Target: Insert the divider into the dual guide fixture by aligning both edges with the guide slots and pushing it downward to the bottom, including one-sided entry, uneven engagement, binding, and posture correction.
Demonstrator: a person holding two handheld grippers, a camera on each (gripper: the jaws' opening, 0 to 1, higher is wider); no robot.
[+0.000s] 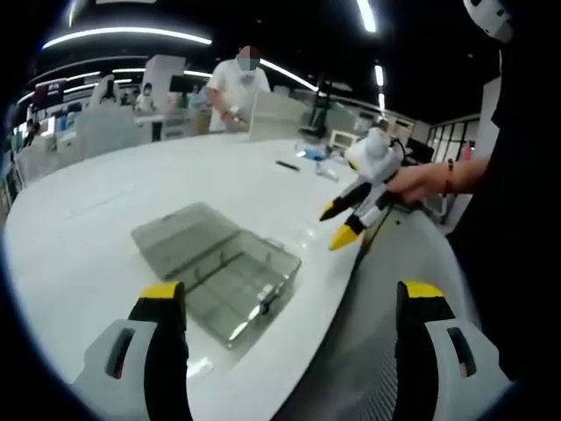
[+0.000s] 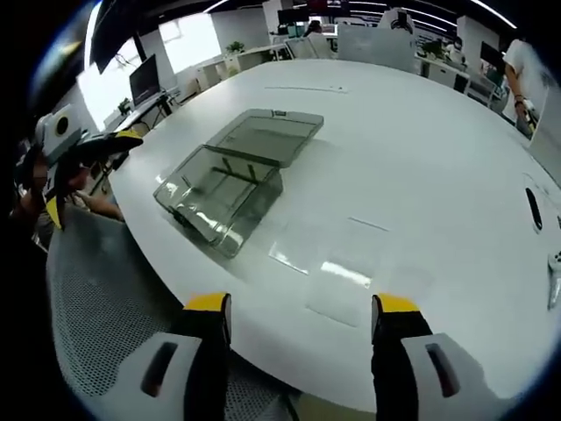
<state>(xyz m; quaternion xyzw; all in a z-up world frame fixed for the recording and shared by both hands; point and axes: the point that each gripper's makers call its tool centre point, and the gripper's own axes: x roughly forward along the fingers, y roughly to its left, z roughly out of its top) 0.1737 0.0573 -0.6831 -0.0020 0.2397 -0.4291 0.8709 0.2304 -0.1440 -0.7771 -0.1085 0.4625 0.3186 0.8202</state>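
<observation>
So both claws gape wide, gripping nothing: left claw (image 1: 289,303), right claw (image 2: 300,316). Clear open-lidded box (image 2: 230,180) sits on the white bench (image 2: 421,175) at 11 o'clock of the right claw.

Open box (image 1: 219,272) (image 2: 230,180) on the desk (image 1: 96,219) (image 2: 421,167), near its edge, lid (image 1: 182,235) (image 2: 267,136) laid flat on the far side. Dividers upright inside the box. Beyond the edge: right gripper (image 1: 355,215) to the box's right, left gripper (image 2: 83,167) off its left.

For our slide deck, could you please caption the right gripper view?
Open right gripper hovers off the white table edge, facing an open clear plastic case.
</observation>
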